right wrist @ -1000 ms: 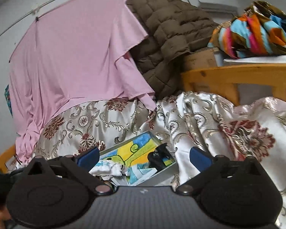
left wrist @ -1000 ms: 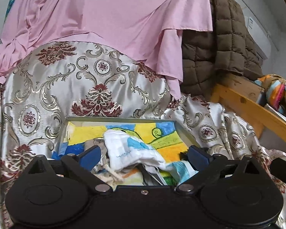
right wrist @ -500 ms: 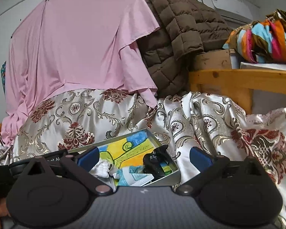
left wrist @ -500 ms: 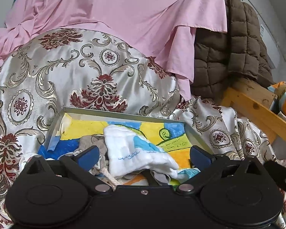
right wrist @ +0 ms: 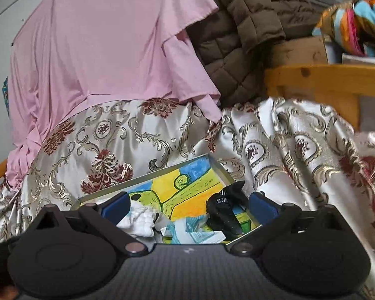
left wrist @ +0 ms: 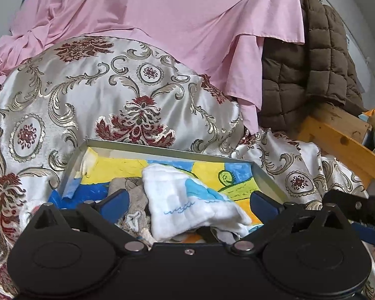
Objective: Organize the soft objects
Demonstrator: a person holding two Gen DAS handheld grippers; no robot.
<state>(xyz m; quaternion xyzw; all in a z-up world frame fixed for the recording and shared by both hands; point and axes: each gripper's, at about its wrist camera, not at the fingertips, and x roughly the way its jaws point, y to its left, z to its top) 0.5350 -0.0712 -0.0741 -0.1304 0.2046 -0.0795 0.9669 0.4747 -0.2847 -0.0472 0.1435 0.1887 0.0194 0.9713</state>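
A shallow metal tray (left wrist: 162, 150) with a yellow, blue and green painted bottom lies on a patterned satin cover. In it are a white cloth with a blue print (left wrist: 187, 200), a grey cloth (left wrist: 135, 197) beside it, and, in the right wrist view, a black sock-like piece (right wrist: 225, 207) and crumpled white cloth (right wrist: 140, 221). My left gripper (left wrist: 188, 203) is open, its fingers standing either side of the white cloth. My right gripper (right wrist: 190, 206) is open over the tray (right wrist: 142, 177), with nothing between its fingers.
Satin floral bedding (left wrist: 100, 95) surrounds the tray. A pink sheet (left wrist: 162, 12) drapes behind it, with a brown quilted jacket (left wrist: 312, 62) to the right. A wooden frame (right wrist: 325, 77) runs along the right, with colourful striped fabric (right wrist: 357, 12) on top.
Both grippers have come closer to the tray and tilted down over it. The right view now centres on the tray. The cloths lie as before.
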